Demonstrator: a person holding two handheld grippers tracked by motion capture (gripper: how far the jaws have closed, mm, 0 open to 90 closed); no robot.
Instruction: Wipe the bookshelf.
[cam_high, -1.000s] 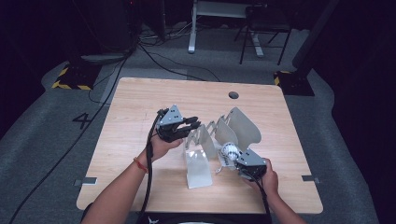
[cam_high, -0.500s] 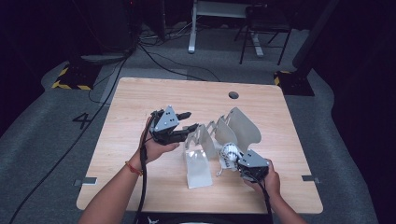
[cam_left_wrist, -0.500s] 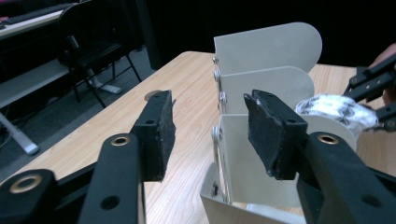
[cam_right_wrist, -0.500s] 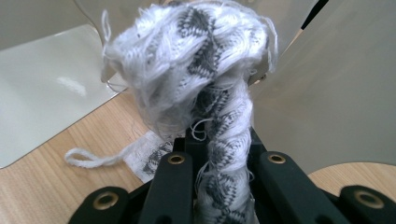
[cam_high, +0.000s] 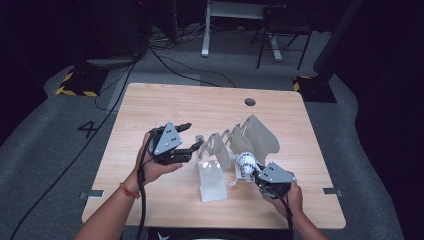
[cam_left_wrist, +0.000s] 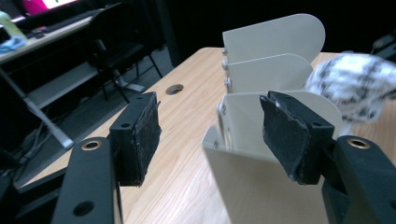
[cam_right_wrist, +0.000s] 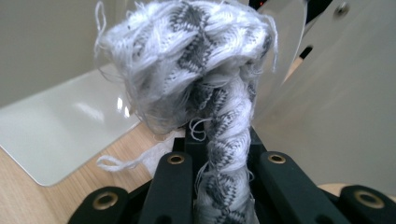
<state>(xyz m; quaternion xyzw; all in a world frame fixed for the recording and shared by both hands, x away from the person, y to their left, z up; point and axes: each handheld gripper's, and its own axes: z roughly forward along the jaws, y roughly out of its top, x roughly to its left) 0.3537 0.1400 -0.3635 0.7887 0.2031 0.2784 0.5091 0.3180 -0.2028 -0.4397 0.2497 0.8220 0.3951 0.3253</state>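
Cloth (cam_high: 245, 164), a twisted white-and-grey bundle, sits pinched between the closed fingers of the right gripper (cam_high: 254, 173). In the right gripper view the cloth (cam_right_wrist: 205, 84) rises from between the two black fingers (cam_right_wrist: 170, 186) as a tight rope and spreads into a frayed knob at the top, with loose threads trailing to the left. Pale panels of the rack (cam_right_wrist: 56, 135) stand behind and on both sides of it.

The rack (cam_high: 260, 135), a beige divider with several upright rounded plates, stands near the middle of the wooden surface (cam_high: 200, 105). Its front plate lies flat toward the person, and the cloth is held just to the right of that plate, close by the upright ones.

The left gripper (cam_high: 187, 137) is held to the left of the rack, above the surface, pointing toward it. Its fingers have just been opening and now stand apart with nothing pressed between them. In the left gripper view the left finger (cam_left_wrist: 140, 135) hangs over bare wood, while the right finger (cam_left_wrist: 287, 135) overlaps the nearest rack plate (cam_left_wrist: 247, 121); I cannot tell whether it touches. The cloth (cam_left_wrist: 350, 88) shows blurred at the right edge beyond the plates.

A round hole (cam_high: 250, 102) sits in the far part of the surface.
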